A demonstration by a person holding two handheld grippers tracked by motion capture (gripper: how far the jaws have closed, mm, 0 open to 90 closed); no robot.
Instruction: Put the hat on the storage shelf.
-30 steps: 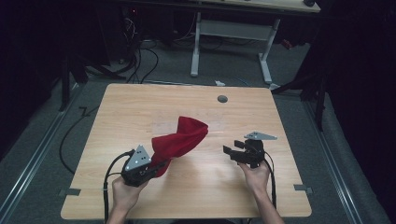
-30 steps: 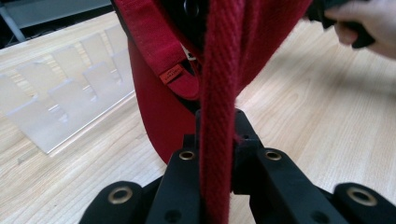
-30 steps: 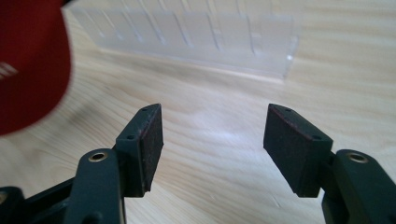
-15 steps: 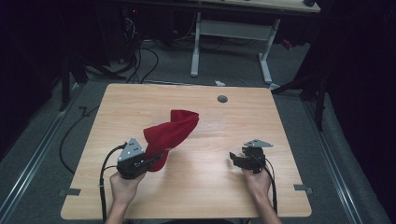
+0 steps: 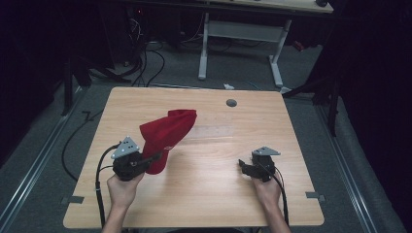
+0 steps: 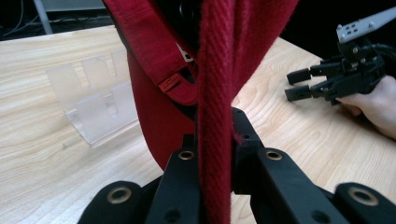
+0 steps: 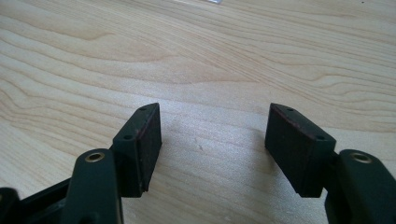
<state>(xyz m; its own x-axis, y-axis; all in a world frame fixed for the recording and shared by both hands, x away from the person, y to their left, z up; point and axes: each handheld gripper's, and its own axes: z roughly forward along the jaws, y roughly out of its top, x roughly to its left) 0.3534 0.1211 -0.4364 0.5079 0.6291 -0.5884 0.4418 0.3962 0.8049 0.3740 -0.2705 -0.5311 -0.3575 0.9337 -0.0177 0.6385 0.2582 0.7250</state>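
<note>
The left gripper (image 5: pixel 148 160) pinches only the red cap (image 5: pixel 167 133)'s edge, which may slip onto the table (image 5: pixel 291 145), while the right gripper (image 7: pixel 212 140), well right of the cap, gapes empty.

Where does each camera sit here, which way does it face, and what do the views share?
High view: above the person's side, looking forward and down at the wooden table; forearms, left gripper, right gripper.
Left gripper view: along its jaws, clamped on the red cloth cap, past a clear plastic stand.
Right gripper view: downward, open jaws over wood.
Shared: cap and right gripper, in the high and left gripper views.
</note>
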